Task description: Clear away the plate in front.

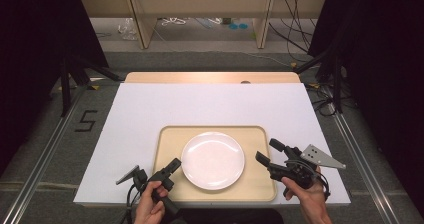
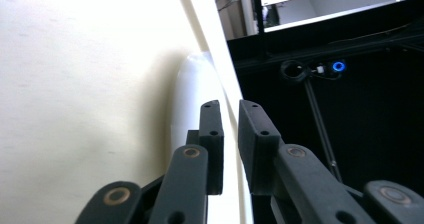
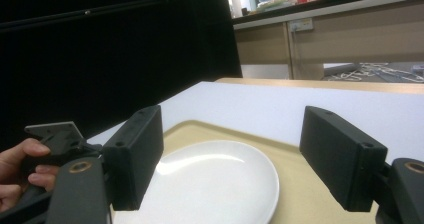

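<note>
A round white plate (image 1: 212,160) (image 3: 220,179) lies in the middle of a shallow cream tray (image 1: 215,131) (image 3: 295,184) on the white-covered table (image 1: 210,104). My left gripper (image 1: 175,164) (image 2: 230,106) is rolled on its side at the plate's left rim. Its jaws stand close together with a thin slit between them, pinching the edge of the plate (image 2: 187,94) just above the tray floor (image 2: 75,84). My right gripper (image 1: 266,150) (image 3: 232,116) hovers wide open over the tray's right edge, pointing at the plate, with nothing between its pads.
The tray sits near the table's front edge, with bare white cover behind it and to both sides. Black curtains and stands flank the table. Wooden furniture and cables lie on the floor beyond it. A hand (image 3: 20,169) holds the left gripper.
</note>
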Motion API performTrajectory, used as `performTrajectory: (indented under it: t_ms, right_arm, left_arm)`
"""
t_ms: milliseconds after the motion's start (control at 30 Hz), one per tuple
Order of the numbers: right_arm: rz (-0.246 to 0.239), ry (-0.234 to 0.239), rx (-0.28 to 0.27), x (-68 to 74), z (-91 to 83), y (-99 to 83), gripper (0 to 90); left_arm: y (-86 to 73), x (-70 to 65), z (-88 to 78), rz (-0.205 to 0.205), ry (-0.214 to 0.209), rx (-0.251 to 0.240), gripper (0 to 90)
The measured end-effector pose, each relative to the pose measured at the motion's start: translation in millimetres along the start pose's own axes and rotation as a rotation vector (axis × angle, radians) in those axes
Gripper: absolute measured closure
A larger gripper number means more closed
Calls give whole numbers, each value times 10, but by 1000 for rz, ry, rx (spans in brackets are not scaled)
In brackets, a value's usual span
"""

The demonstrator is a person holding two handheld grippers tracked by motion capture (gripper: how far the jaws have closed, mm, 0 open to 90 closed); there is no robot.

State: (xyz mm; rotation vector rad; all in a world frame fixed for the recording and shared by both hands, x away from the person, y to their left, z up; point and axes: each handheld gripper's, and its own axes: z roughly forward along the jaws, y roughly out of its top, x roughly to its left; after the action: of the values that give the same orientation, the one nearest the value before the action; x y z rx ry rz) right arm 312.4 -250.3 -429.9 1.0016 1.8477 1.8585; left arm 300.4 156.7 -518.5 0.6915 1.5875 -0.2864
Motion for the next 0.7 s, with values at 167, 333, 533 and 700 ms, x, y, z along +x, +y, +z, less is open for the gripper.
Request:
performTrajectory:
  t_ms: [167, 333, 533, 700]
  right_arm:
    - [4, 0, 32, 22, -13, 7, 264]
    - [-12, -5, 24, 14, -18, 12, 264]
    - [-8, 2, 31, 25, -14, 9, 263]
    - [-8, -3, 34, 26, -24, 16, 263]
  left_arm:
    - [50, -34, -23, 34, 10, -29, 784]
    - [75, -70, -9, 66, -10, -20, 741]
    - [70, -110, 36, 121, -60, 11, 658]
    - [50, -168, 56, 157, -74, 41, 601]
